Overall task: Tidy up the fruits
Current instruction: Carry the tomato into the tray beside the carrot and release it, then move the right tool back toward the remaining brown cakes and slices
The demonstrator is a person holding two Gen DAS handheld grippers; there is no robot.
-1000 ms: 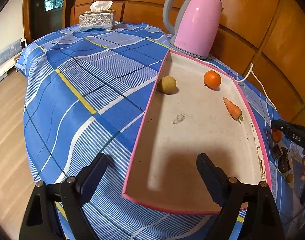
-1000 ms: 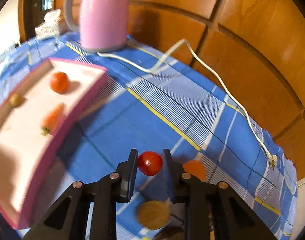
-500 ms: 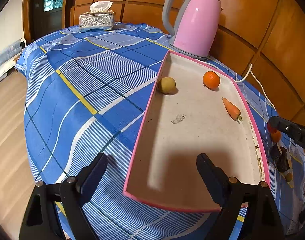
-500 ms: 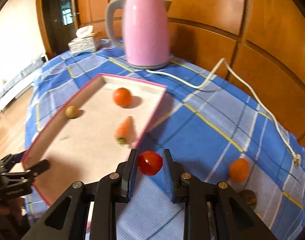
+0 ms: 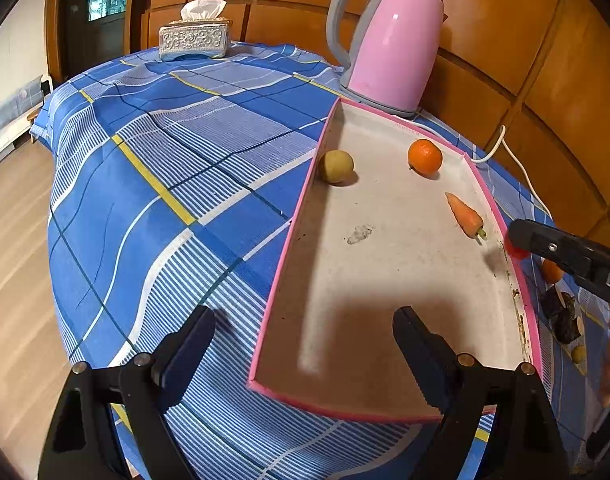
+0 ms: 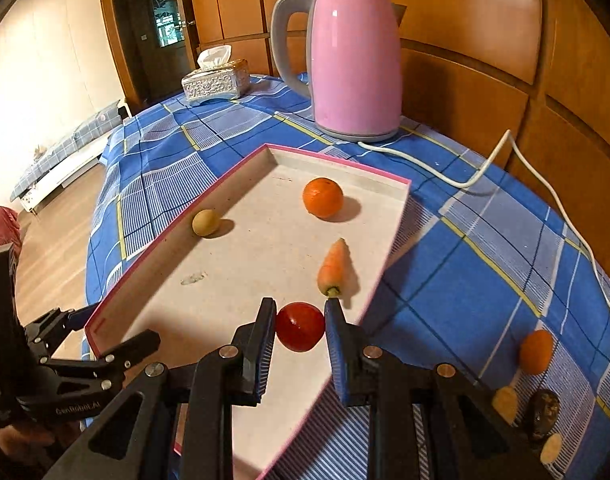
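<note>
right gripper [image 6: 300, 326] jaws clenched on red tomato [image 6: 299, 325], over near right part of pink-rimmed tray [image 6: 241, 168] beside carrot [image 6: 332, 267], left gripper [image 5: 305, 342] jaws released, straddling tray's near left corner

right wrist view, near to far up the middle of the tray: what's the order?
Red tomato clamped in the right hand-held gripper → carrot → orange → tray's far wall → pink kettle on the tablecloth behind it.
</note>
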